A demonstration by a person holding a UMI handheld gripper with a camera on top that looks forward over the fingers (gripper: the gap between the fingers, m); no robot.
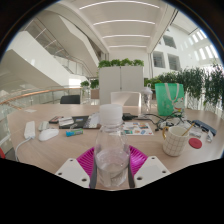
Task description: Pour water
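- Clear ribbed plastic bottle (111, 145) clamped upright between gripper (111, 160) pads, magenta either side.
- Beyond, cream paper cup (175, 140) on cluttered wooden table (60, 150).
- Bottle's base hidden; water level unreadable.

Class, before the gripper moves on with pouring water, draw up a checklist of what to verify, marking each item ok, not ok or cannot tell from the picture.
1. Water bottle between the pink pads, both pressing its sides: ok.
2. Bottle upright: ok.
3. Cap removed: not ok, a cap appears to be on.
4. Receiving vessel present: ok, a cup stands on the table beyond the fingers.
5. Cup free to take water: cannot tell, something sticks out of it.
6. Path to the cup clear: cannot tell, small items lie between.
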